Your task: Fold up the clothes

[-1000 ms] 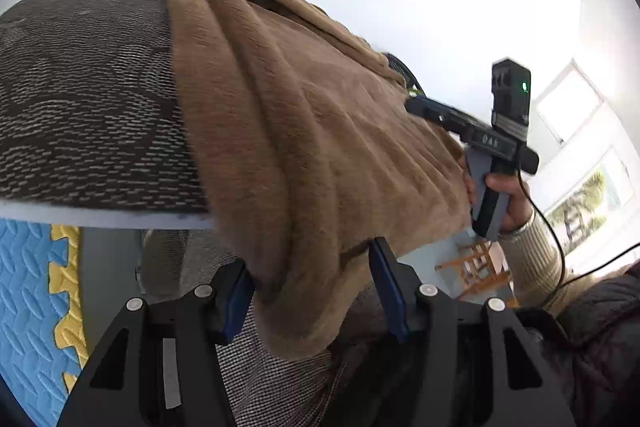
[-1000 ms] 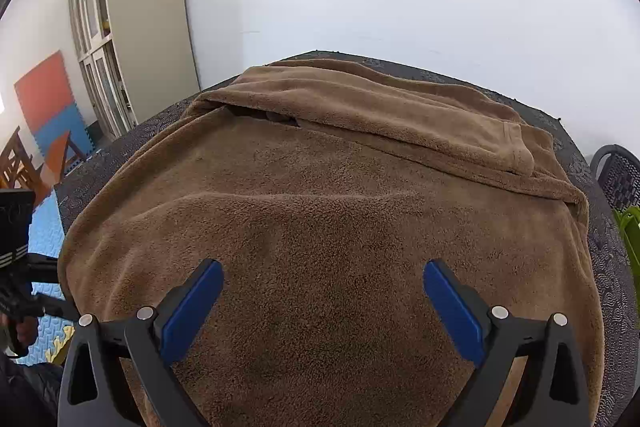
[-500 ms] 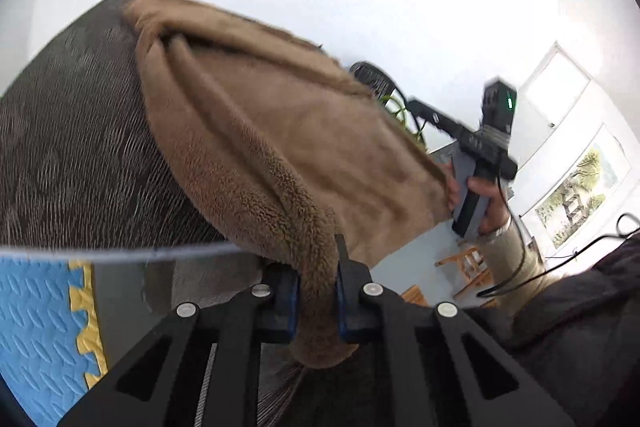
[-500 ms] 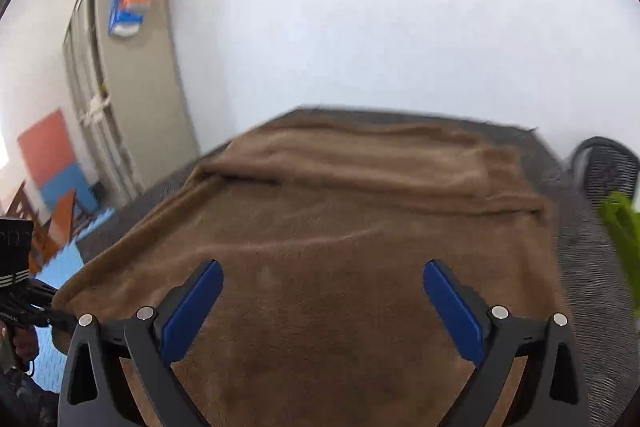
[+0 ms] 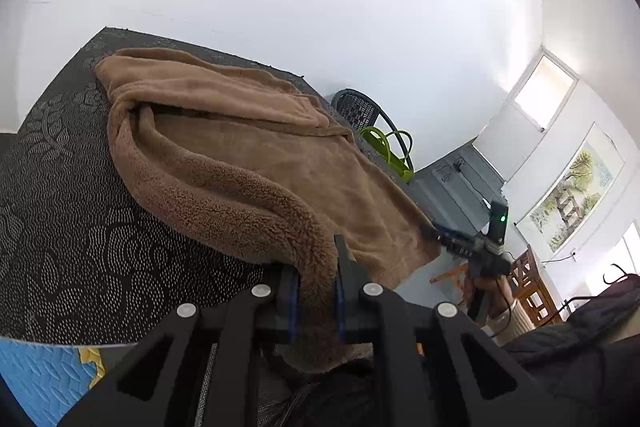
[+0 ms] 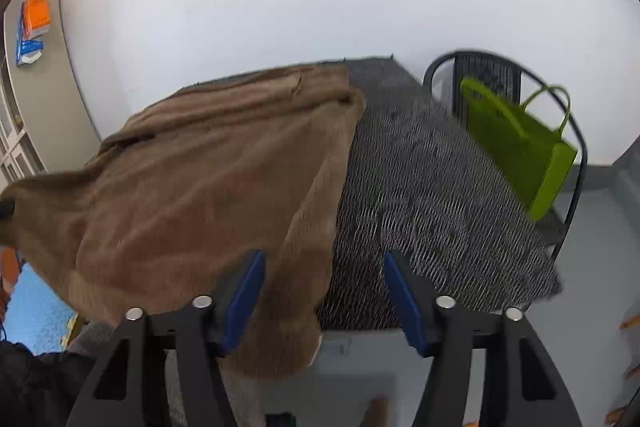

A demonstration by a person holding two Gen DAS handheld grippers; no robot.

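Brown fleece, thick and nubbly, makes up the garment [image 5: 240, 163] spread over the dark patterned table [image 5: 80, 227]. It lies mostly flat, with a folded band along its far edge at about eleven o'clock in the left wrist view and a rolled, curly hem running down to six o'clock.

That hem is pinched in the left gripper [image 5: 316, 299], whose jaws are nearly together with the fleece bunched between the blue pads. The near left corner is lifted off the table edge, probably so it can be carried over for a fold.

The right gripper [image 6: 324, 291] stands at the other near corner. Its jaws have just been closing and are now about half open; the garment's right edge hangs between them at six o'clock, touching the left pad [image 6: 244, 291] only, while the right one is clear (so no grip yet, as I judge it). A matching hold here would let both corners travel together.

At two o'clock in the right wrist view a lime-green bag [image 6: 520, 143] sits on a dark chair [image 6: 492, 67], apart from the garment.
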